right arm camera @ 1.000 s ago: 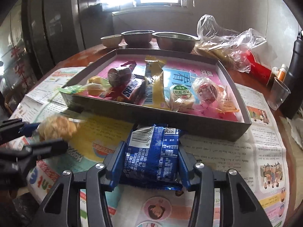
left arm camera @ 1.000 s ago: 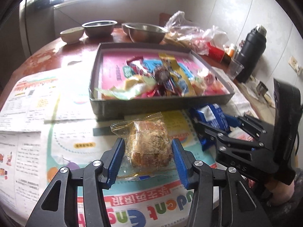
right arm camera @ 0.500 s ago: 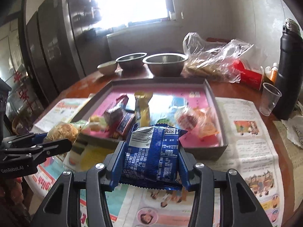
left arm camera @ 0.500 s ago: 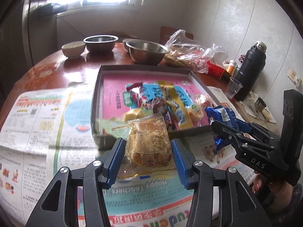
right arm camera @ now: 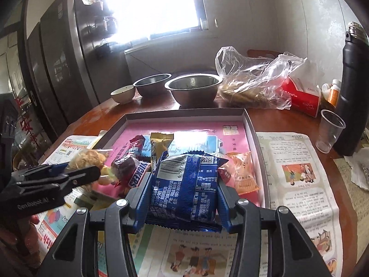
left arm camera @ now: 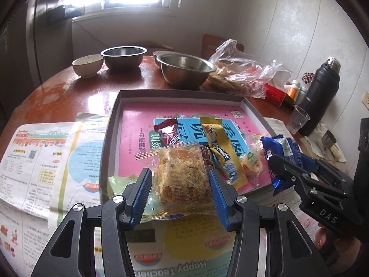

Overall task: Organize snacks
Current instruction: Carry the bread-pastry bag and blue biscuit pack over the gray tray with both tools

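Note:
My left gripper is shut on a clear-wrapped crumbly cake and holds it above the near left edge of the grey tray. My right gripper is shut on a blue snack packet, held above the tray's near edge. The tray has a pink liner and holds several wrapped snacks, among them a yellow bar and a Snickers. Each gripper shows in the other's view: the right one at the right, the left one at the left.
Newspaper covers the near part of the round wooden table. Behind the tray stand two steel bowls, a small ceramic bowl and a plastic bag of food. A black flask, a plastic cup and a red box stand at the right.
Both grippers have risen from the table with their snacks and moved forward toward the tray. The view now looks down into the tray from above.

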The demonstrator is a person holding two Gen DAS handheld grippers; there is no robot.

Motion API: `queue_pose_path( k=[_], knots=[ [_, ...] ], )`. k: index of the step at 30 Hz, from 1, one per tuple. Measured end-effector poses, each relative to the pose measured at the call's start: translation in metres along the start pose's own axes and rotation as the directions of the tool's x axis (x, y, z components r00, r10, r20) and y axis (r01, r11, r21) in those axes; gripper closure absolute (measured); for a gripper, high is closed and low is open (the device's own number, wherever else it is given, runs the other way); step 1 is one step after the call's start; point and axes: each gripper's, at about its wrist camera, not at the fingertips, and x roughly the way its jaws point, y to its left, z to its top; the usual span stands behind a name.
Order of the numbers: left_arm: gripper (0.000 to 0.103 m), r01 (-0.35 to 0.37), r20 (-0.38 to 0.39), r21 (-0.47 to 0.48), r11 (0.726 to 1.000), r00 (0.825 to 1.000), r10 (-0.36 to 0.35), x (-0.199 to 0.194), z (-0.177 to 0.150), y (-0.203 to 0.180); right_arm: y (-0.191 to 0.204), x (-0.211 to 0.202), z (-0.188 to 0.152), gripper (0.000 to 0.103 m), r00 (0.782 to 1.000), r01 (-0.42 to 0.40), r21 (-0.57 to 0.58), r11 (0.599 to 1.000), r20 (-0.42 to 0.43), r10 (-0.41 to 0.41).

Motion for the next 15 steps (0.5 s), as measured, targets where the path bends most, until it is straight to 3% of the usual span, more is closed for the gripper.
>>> queue_pose_path(
  k=[15],
  knots=[
    [0.05,-0.01,-0.018,0.022,1.0,1.0,0.01,0.022,0.006,-0.007,0.004,0.029,0.01,0.053,1.0,-0.019,-0.004,1.0,-0.017,0.019]
  ],
)
